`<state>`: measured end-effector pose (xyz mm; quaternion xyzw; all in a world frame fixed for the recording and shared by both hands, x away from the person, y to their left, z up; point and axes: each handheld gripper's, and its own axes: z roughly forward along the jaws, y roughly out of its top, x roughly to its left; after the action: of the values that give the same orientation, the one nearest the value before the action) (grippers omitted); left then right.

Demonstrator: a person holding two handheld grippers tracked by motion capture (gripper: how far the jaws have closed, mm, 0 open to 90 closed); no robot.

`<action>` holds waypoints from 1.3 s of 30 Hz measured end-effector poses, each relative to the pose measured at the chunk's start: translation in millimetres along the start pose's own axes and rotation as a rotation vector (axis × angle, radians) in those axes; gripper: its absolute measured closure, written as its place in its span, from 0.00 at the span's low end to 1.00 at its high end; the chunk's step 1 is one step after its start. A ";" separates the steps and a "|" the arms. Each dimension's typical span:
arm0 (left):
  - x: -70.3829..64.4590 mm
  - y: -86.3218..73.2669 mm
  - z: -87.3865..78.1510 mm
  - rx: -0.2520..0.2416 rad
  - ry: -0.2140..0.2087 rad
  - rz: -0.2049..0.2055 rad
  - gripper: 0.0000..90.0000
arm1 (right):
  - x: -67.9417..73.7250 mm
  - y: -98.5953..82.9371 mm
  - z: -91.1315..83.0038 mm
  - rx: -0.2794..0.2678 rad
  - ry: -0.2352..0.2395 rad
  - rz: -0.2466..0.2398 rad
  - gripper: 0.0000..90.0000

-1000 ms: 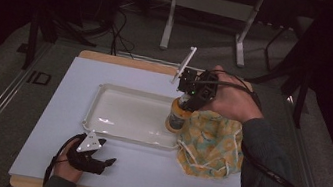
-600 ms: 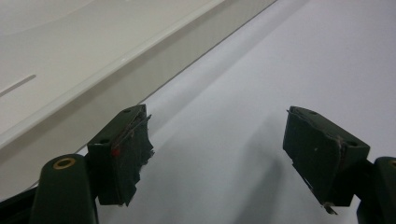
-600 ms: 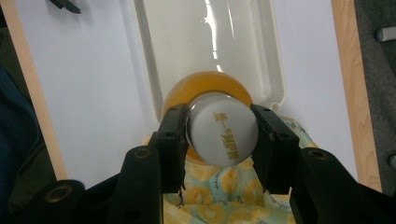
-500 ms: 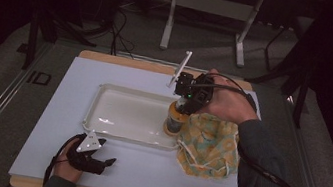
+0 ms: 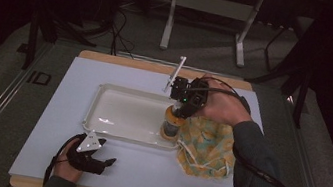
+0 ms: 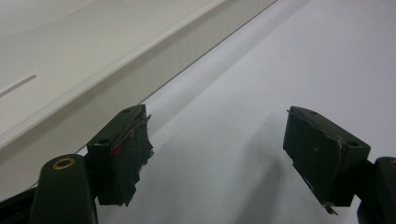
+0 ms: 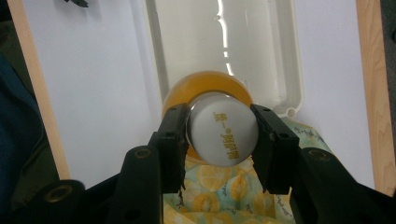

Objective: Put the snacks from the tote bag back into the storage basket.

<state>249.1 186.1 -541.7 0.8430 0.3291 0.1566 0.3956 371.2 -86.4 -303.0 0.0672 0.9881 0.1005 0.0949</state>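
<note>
High view puts your left hand (image 5: 64,164) nearest, at the table's near edge, wrist low and the left gripper (image 5: 102,162) lying on the white table sheet (image 5: 49,120) with its grey three-cornered plate (image 5: 90,141) on top. It points right, along the sheet, just in front of the near wall of the shallow white rectangular plastic tray (image 5: 104,89). In the left gripper view its two black jaws stand spread wide with bare sheet between them, and the tray's near wall (image 6: 116,60) runs slantwise past the left jaw.

Beyond that, your right forearm in its dark sleeve (image 5: 256,183) reaches up from the bottom right, crossing over the yellow lemon-print cloth (image 5: 209,148) that lies crumpled on the sheet against the tray's right end. Your right hand (image 5: 223,107) is bent down at the wrist, so the right gripper (image 5: 177,113) points steeply down at the tray's near right corner.

That gripper pinches the white printed cap (image 7: 223,135) of the small orange bottle (image 5: 169,124), one jaw on each side of the cap. The bottle stands roughly upright over the tray's right end, beside the cloth; whether its base touches the tray floor you cannot tell. In the right gripper view the orange body (image 7: 210,84) bulges out past the cap, with the tray floor (image 7: 210,42) beyond.
</note>
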 end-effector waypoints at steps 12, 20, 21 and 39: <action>0.0 0.0 -0.1 -0.001 0.000 -0.001 0.25 | 2.0 1.9 8.5 0.002 0.010 -0.015 0.65; 0.3 0.1 0.0 0.004 -0.002 0.000 0.25 | 3.5 2.3 14.1 0.005 0.016 -0.017 0.65; 0.3 0.1 -0.1 0.003 -0.002 0.000 0.25 | 3.7 2.3 14.7 0.005 0.016 -0.019 0.65; 0.3 0.1 0.0 0.003 -0.003 0.000 0.25 | 2.9 -2.1 23.8 0.010 0.023 -0.010 0.65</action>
<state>249.4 186.3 -541.6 0.8440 0.3285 0.1547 0.3947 372.9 -83.6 -326.8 0.0617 0.9899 0.0958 0.0838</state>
